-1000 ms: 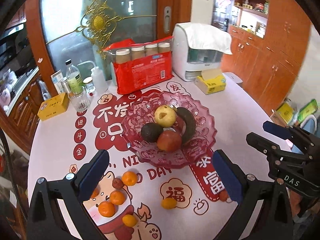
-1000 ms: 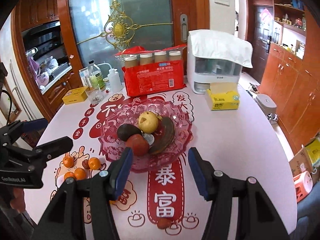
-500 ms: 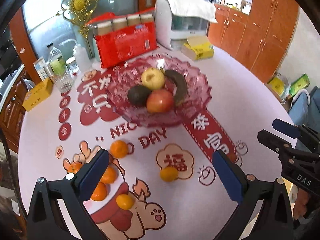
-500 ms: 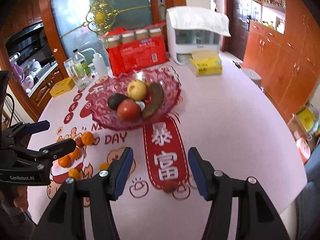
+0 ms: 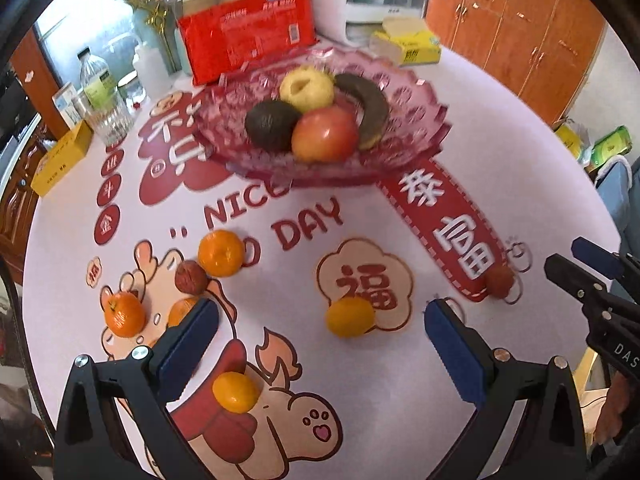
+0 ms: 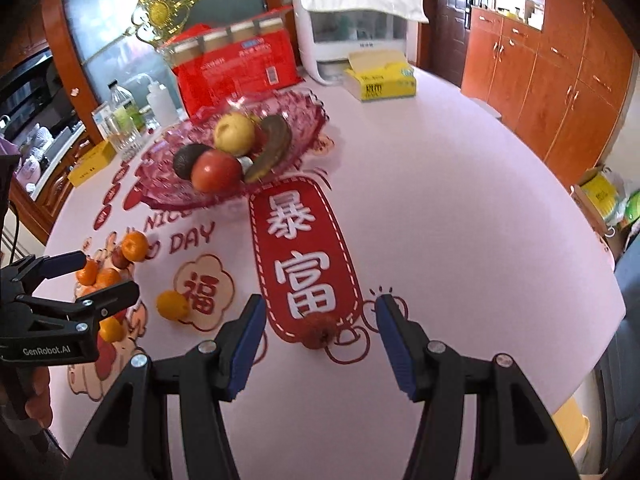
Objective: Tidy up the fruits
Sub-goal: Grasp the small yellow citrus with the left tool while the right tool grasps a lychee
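Note:
A pink glass fruit bowl [image 5: 416,92] [image 6: 308,116] holds a yellow apple [image 5: 306,86], a red apple [image 5: 324,138], an avocado [image 5: 270,124] and a dark banana [image 5: 368,108]. Several mandarins lie loose on the printed tablecloth; one mandarin [image 5: 349,317] [image 6: 172,305] sits just ahead of my left gripper [image 5: 320,344], which is open and empty above the cloth. A small red fruit [image 6: 319,333] [image 5: 499,280] lies at the red banner's tip, between the spread fingers of my open right gripper [image 6: 320,332], slightly ahead of them. A brown walnut-like fruit [image 5: 191,277] sits by the left mandarins.
A red pack of jars [image 5: 244,28], a white appliance [image 6: 352,36], a yellow tissue box [image 6: 380,80], bottles and a glass [image 5: 108,112] and a yellow carton [image 5: 60,160] stand behind and left of the bowl. The table edge curves away on the right.
Both grippers have sunk toward the table and tilted further down. The loose fruits now look closer and larger; the red fruit has come between the right fingers. Nothing was grasped.

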Action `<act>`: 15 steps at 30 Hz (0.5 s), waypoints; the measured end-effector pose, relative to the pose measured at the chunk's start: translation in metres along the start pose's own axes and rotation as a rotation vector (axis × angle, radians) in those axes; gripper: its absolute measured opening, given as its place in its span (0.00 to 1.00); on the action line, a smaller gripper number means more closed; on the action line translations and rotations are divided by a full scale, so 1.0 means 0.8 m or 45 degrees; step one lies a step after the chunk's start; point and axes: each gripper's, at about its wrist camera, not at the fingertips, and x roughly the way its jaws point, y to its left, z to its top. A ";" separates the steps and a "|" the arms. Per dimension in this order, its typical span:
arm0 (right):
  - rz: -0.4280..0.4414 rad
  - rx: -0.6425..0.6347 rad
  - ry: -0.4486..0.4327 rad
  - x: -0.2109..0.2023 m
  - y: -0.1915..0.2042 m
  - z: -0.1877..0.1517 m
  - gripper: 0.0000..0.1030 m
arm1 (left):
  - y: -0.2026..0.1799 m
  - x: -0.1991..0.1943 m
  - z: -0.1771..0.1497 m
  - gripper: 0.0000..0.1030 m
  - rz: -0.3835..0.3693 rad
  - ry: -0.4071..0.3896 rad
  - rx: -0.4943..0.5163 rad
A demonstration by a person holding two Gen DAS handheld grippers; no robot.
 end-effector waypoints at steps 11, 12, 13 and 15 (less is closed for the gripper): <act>0.002 -0.014 0.128 0.072 -0.009 -0.017 0.56 | 0.007 0.061 -0.015 0.99 -0.002 0.103 -0.064; 0.008 -0.018 0.136 0.075 -0.009 -0.017 0.56 | 0.006 0.065 -0.015 0.98 -0.004 0.108 -0.063; 0.015 -0.021 0.144 0.078 -0.009 -0.019 0.56 | 0.005 0.068 -0.016 0.97 -0.007 0.115 -0.062; 0.025 -0.035 0.155 0.083 -0.007 -0.021 0.56 | 0.002 0.072 -0.018 0.94 -0.018 0.124 -0.056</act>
